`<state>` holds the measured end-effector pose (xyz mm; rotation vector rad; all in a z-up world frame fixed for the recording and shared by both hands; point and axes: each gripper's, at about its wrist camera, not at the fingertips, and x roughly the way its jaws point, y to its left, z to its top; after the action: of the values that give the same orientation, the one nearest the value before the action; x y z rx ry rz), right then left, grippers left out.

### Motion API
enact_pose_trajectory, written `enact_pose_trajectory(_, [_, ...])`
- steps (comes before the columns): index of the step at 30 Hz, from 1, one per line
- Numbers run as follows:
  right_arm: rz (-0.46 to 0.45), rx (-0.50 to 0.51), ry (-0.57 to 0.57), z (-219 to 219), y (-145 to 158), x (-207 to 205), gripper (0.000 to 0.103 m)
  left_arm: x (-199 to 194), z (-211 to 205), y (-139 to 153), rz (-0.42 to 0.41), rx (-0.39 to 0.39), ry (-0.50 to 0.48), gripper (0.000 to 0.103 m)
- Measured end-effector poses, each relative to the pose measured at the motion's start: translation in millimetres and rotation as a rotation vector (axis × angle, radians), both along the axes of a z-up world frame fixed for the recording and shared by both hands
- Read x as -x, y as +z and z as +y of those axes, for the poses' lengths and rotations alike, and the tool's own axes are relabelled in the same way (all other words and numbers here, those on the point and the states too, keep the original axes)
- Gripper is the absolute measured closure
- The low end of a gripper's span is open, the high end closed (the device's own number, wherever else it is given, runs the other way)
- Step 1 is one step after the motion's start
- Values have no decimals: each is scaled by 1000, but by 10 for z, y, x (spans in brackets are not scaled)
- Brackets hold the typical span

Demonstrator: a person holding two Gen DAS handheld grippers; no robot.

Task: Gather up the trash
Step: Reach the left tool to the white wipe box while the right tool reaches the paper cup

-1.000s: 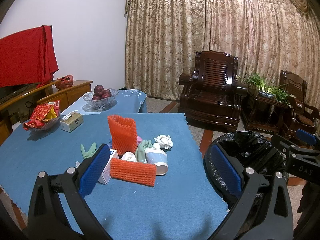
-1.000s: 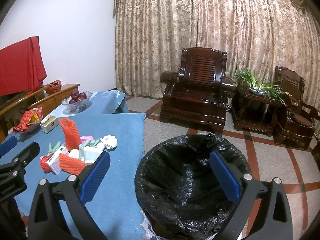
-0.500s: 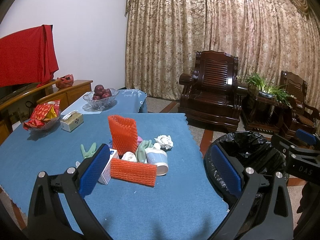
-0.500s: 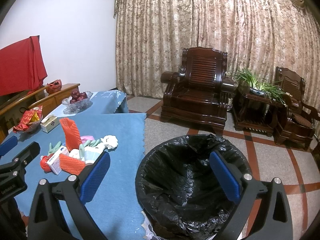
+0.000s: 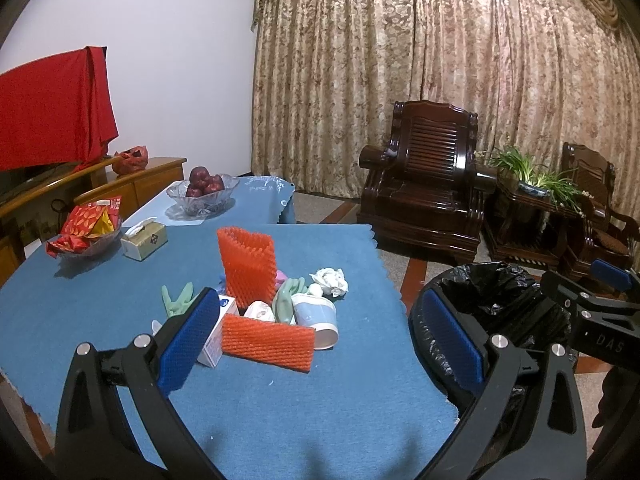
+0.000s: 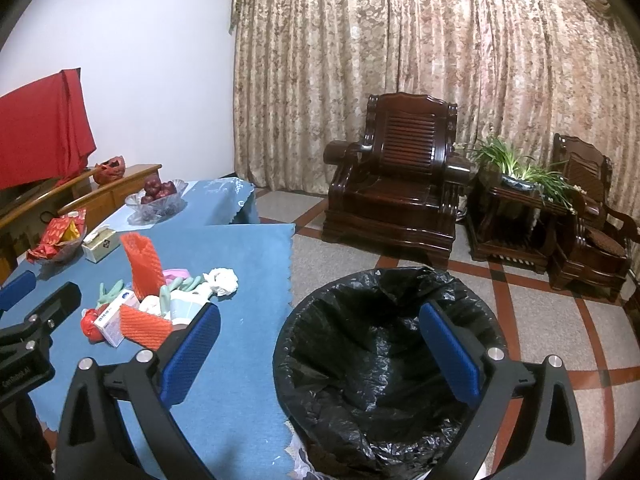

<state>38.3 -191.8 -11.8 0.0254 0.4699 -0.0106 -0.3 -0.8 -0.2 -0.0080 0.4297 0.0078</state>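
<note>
A heap of trash lies on the blue tablecloth [image 5: 280, 408]: an upright orange foam net [image 5: 246, 266], a flat orange foam net [image 5: 267, 342], a pale blue paper cup [image 5: 316, 318] on its side, a crumpled white tissue [image 5: 330, 280], green gloves [image 5: 176, 300] and a small white box [image 5: 214, 344]. My left gripper [image 5: 316, 344] hovers open just short of the heap, holding nothing. My right gripper [image 6: 316, 354] hangs open over the black-lined trash bin [image 6: 384, 356], empty. The same heap [image 6: 160, 304] shows at the left of the right wrist view.
Further back on the table stand a glass bowl of red fruit [image 5: 202, 192], a bowl of red snack packets [image 5: 88, 228] and a tissue box [image 5: 144, 238]. Dark wooden armchairs [image 5: 428, 196] and a potted plant [image 5: 536, 176] stand before the curtains. A wooden sideboard [image 5: 132, 184] runs along the left wall.
</note>
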Motion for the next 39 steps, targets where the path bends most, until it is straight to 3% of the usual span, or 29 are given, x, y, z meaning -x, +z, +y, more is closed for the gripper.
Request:
enact_pose_trajectory(5, [-1, 0, 18, 103, -28, -68, 6, -49, 51, -40, 0, -6, 11, 5])
enact_pose_trajectory(14, [13, 2, 138, 521, -300, -442, 6, -258, 752, -330, 3, -39, 160, 5])
enact_pose_trajectory(23, [116, -32, 216, 1065, -834, -1014, 12, -389, 1261, -606, 42, -78, 263, 5])
enact_pose_trajectory(32, [237, -5, 223, 1448, -1314, -1538, 19, -625, 1383, -922, 95, -73, 252, 7])
enact_pose_trajectory(39, [279, 6, 249, 1634, -1447, -1700, 20, -762, 1428, -1105, 132, -55, 236, 10])
